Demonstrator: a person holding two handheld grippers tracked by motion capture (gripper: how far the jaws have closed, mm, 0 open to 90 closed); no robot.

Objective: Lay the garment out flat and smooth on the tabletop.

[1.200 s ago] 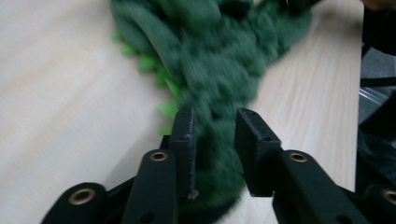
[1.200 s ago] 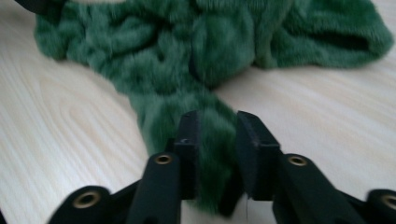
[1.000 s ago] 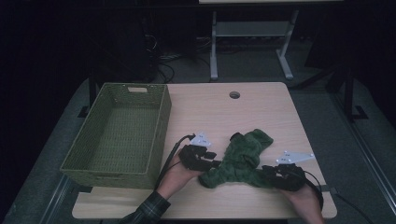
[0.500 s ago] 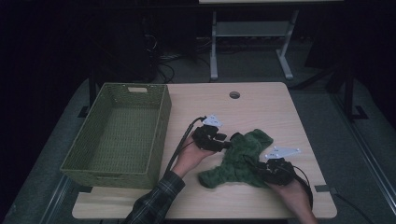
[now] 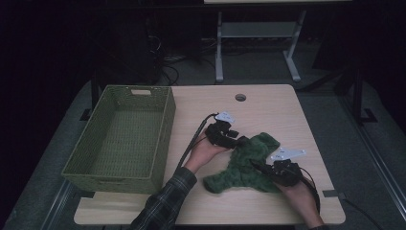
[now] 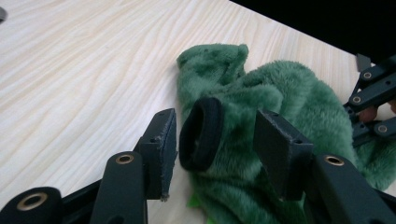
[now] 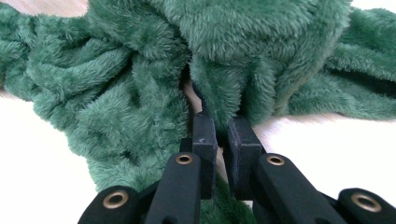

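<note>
Garment (image 5: 246, 163) fuzzy green, long axis seemingly diagonal, black cuff toward left hand-held gripper (image 5: 233, 136), agape, opening; right hand-held gripper (image 5: 256, 166) closing, pinching fabric.

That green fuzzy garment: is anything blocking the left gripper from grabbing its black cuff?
Nothing visible. The black cuff of the green garment already sits between the left gripper's open jaws, which have just been opening. Bare table lies beside it.

On the pale wooden table (image 5: 268, 108) in front of you, the green woven plastic basket (image 5: 119, 136) sits at the left, the crumpled green fleece garment (image 5: 246, 163) lies well to its right near the front edge, and the round cable hole (image 5: 240, 97) lies behind the garment.
</note>
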